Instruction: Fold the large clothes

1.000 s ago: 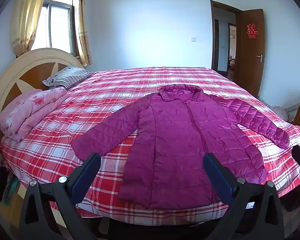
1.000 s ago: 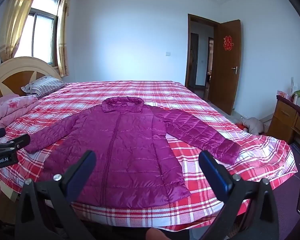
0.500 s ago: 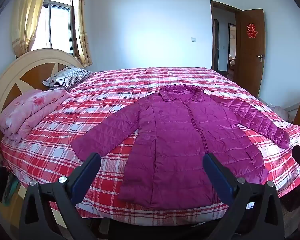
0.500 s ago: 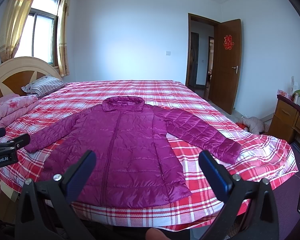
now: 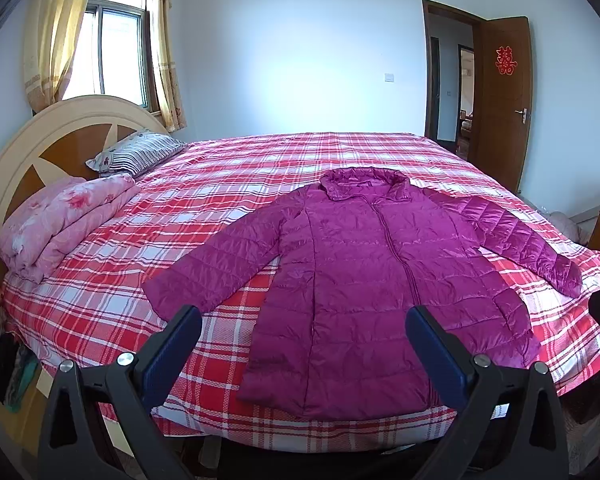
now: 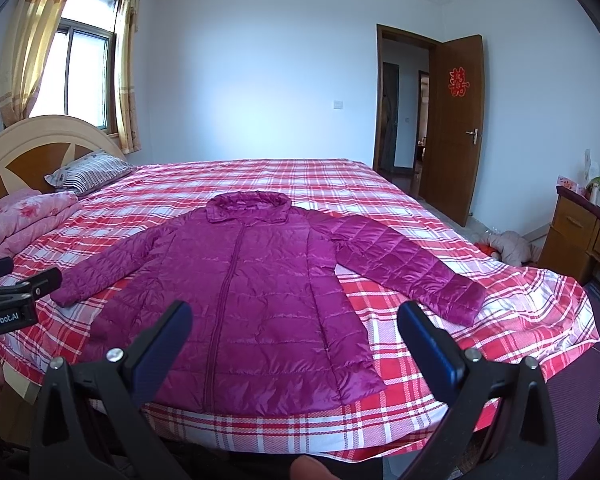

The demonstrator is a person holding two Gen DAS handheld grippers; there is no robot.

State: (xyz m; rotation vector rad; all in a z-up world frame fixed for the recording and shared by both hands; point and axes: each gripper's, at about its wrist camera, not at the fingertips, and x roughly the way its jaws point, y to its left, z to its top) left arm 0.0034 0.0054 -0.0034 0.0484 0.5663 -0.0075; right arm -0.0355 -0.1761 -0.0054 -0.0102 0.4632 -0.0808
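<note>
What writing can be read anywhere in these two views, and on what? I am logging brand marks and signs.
"GenRobot.AI": white letters on the black body of the left claw, at the left edge of the right wrist view; its first letter is partly cut off.
"囍": red paper double-happiness sign stuck on the open brown door.
Nothing readable on the purple jacket.

The scene is viewed from two fisheye cameras held off the near edge of the bed [image 5: 100,304], both faced across it toward the far wall. The left wrist view is set further toward the headboard [image 5: 32,148]; the right wrist view is set further toward the door [image 6: 456,120]. Neither is brought close. The purple coat [image 5: 360,280], the pillow [image 6: 88,170] and the doorway are shared by both views.
</note>
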